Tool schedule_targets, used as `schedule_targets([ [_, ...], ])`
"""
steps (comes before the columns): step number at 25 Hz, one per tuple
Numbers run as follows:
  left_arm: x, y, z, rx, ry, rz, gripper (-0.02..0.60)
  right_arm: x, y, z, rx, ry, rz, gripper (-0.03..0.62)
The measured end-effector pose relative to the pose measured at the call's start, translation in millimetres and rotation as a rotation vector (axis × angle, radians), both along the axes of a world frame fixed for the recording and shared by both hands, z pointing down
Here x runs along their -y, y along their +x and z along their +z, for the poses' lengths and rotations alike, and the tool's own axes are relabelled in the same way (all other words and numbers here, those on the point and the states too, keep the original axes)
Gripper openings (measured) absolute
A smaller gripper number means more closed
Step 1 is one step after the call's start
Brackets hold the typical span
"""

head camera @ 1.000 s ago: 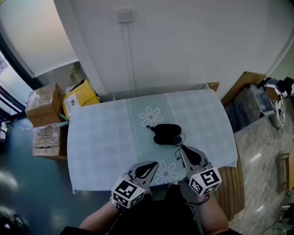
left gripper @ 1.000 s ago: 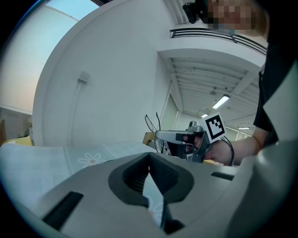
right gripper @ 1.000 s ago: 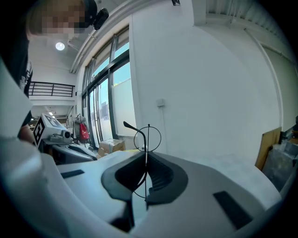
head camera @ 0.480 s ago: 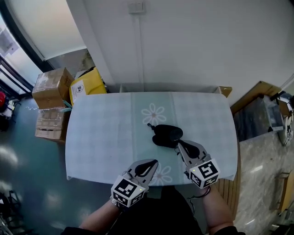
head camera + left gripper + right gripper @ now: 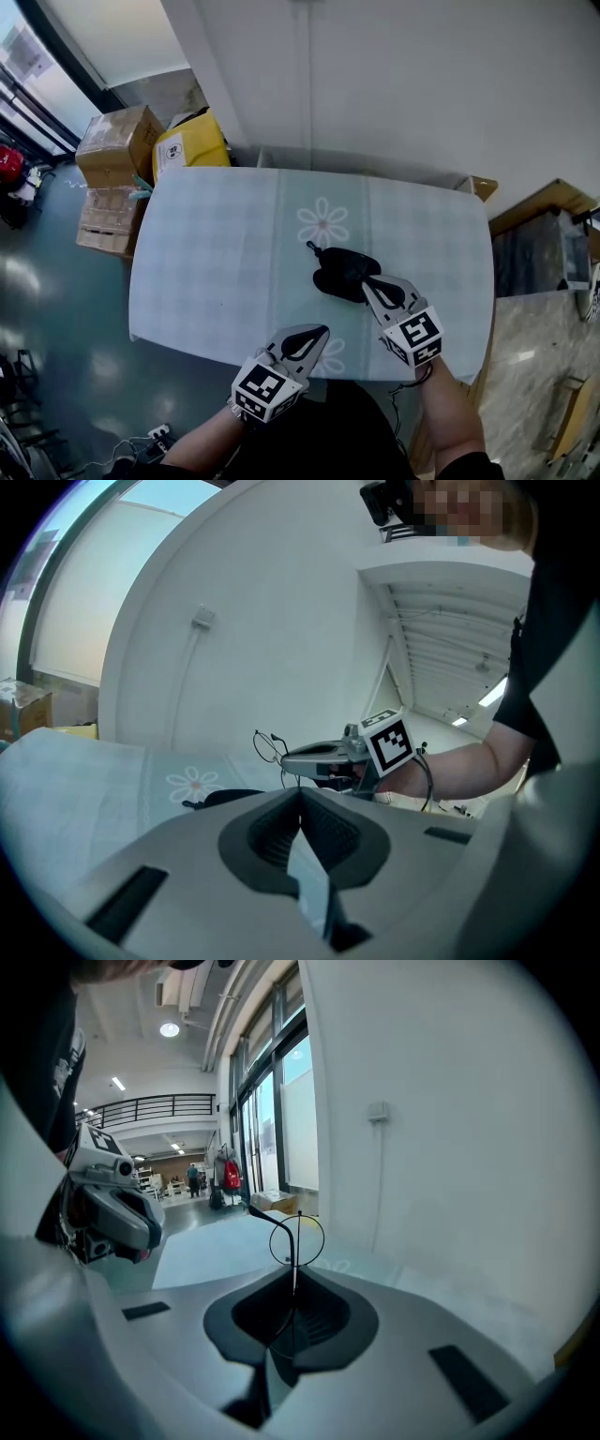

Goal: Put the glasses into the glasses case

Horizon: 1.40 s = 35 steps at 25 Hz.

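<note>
The table [image 5: 206, 253], under a pale checked cloth with flower prints, fills the middle of the head view. On it the black glasses case [image 5: 345, 273] lies just ahead of the right gripper's [image 5: 368, 281] fingertips, almost touching them from above (whether its lid is up I cannot tell). The left gripper [image 5: 322, 330] hangs over the near table edge, its fingers pressed together on nothing, with the case well beyond their tips. The right gripper's fingers are clenched on the thin wire glasses [image 5: 297, 1238]. One round lens and a temple stand out past the fingertips, clear of the cloth.

By my reading the pick-up is done and the carry nearly so. What remains is lowering the glasses into the case, letting go, and perhaps closing it.
</note>
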<state>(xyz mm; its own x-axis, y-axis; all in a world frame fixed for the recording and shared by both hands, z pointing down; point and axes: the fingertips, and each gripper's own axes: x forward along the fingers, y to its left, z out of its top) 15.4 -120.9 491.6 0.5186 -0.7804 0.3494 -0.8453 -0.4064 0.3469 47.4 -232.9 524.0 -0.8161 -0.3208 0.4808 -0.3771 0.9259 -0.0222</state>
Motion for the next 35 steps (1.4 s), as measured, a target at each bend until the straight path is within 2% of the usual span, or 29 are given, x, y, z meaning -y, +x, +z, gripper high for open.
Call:
schedule_targets([
  [6, 14, 7, 12, -0.012, -0.020, -0.054, 0.026, 9, -8, 36, -0.122, 0.003, -0.164, 0.032],
  [17, 28, 8, 25, -0.019, -0.048, -0.172, 0.026, 8, -23, 109, -0.311, -0.079, -0.442, 0.032],
  [26, 26, 9, 32, -0.034, -0.067, -0.213, 0.026, 2, -25, 142, -0.468, -0.127, -0.540, 0.032],
  [35, 24, 8, 34, -0.047, -0.068, -0.224, 0.026, -7, -26, 159, -0.559, -0.138, -0.593, 0.032],
])
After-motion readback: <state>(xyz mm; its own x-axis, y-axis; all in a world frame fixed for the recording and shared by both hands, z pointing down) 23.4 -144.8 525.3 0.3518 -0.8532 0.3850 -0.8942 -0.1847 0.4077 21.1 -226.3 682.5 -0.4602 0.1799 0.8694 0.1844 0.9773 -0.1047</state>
